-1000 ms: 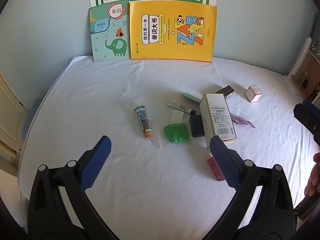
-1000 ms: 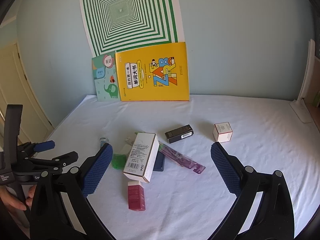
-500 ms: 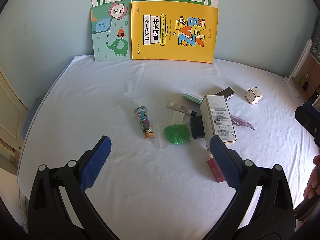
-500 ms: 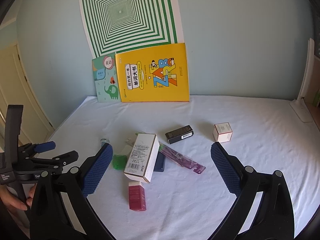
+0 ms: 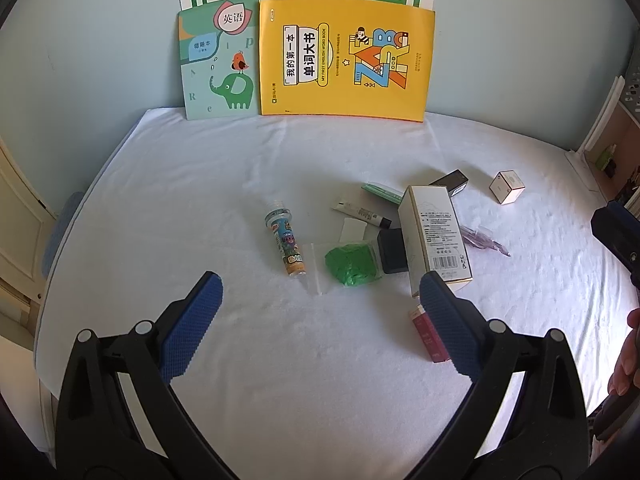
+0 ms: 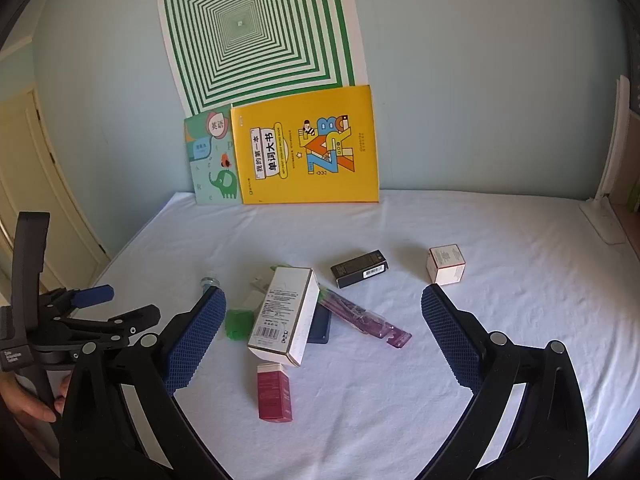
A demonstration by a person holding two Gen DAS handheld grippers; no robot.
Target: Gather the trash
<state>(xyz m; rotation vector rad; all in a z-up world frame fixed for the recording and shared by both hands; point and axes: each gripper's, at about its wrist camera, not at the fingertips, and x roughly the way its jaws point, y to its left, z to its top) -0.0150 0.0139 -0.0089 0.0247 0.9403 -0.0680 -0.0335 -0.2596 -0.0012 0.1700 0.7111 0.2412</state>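
Observation:
Trash lies scattered mid-table: a tall white box (image 5: 436, 236) (image 6: 286, 314), a red box (image 5: 430, 334) (image 6: 274, 392), a black box (image 6: 360, 269), a small white cube box (image 5: 507, 187) (image 6: 446, 264), a purple wrapper (image 6: 366, 318), a green lump in a clear bag (image 5: 352, 264), a printed tube (image 5: 286, 242), and a white tube (image 5: 360, 212). My left gripper (image 5: 318, 324) is open and empty, above the cloth short of the bag. My right gripper (image 6: 322, 338) is open and empty, near the white and red boxes.
Two books, one yellow (image 5: 346, 64) and one teal (image 5: 218, 64), lean on the back wall under a green striped poster (image 6: 256, 32). The white cloth-covered table (image 5: 200, 184) drops off at the left. Shelving (image 5: 612, 152) stands at the right.
Both grippers have shifted only slightly; the scene sits a little lower in the left wrist view. The items have not moved.

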